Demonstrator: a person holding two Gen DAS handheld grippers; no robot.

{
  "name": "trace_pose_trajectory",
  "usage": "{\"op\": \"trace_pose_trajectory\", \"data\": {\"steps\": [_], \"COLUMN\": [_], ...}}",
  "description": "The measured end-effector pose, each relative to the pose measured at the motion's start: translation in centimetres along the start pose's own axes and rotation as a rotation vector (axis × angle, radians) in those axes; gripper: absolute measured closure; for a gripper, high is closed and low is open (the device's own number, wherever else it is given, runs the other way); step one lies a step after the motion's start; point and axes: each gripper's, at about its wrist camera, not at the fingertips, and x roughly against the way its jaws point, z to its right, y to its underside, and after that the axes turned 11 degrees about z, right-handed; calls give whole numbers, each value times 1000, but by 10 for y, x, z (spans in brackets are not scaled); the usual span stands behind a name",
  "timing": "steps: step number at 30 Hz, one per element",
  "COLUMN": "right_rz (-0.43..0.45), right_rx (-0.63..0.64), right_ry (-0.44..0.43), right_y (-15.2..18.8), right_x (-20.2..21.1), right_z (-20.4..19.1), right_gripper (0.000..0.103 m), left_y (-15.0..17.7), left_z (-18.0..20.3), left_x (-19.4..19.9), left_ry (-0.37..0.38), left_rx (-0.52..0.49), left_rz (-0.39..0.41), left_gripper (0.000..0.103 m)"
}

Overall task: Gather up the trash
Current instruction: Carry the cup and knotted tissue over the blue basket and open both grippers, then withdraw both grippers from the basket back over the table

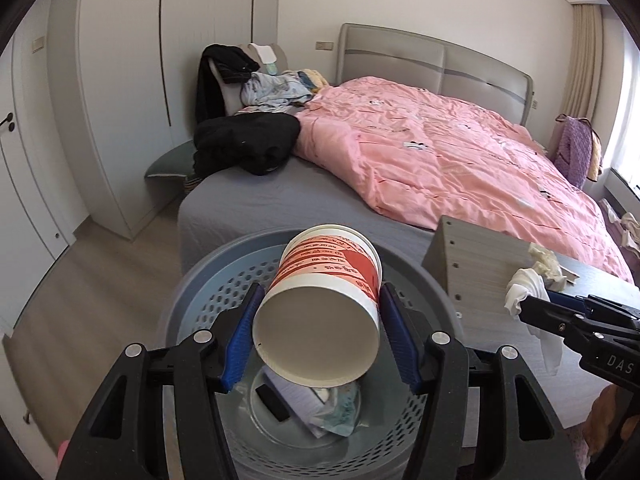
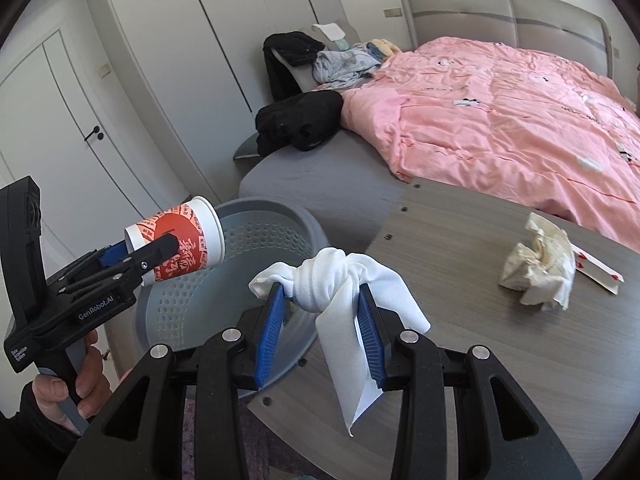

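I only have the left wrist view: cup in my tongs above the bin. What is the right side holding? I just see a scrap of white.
Observer: The right tongs are shut on a knotted white cloth; its loose tail hangs below the blue pads.
Operator: Anything left on the table besides the crumpled wad?
Observer: Yes. A playing card with red hearts lies against the crumpled paper wad on the wooden table.
Operator: Which way does my cup face?
Observer: From the side, the paper cup in the left tongs lies nearly level, with its mouth pointing away from you over the grey perforated bin.
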Motion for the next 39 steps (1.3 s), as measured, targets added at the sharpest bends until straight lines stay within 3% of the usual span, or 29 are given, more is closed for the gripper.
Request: {"op": "trace_pose_trajectory", "data": {"steps": [6,18,23,27,39], "right_rz": [-22,-64,-55,-43,-42], "right_rx": [44,98,113,110,83], "right_ry": [-59,-92,-102,-105,-102], "right_y": [-6,-5,-10,-12,-7], "right_x": [-27,-60,-61,-60,-53], "right_z": [-31,-57,-60,-60,-55], "right_gripper": [66,64,61,49,47], "left_y": [10,22,22,20,21], "left_z": [-28,-39,-41,-43,-44], "left_x": [-4,-8,-5,-2,6], "left_ry": [-83,-108,-125,-148,-188], "left_rx": [38,68,68,74,70], "left_rz": [-31,-50,-47,-46,-38], "left_gripper": [46,46,45,40,35]}}
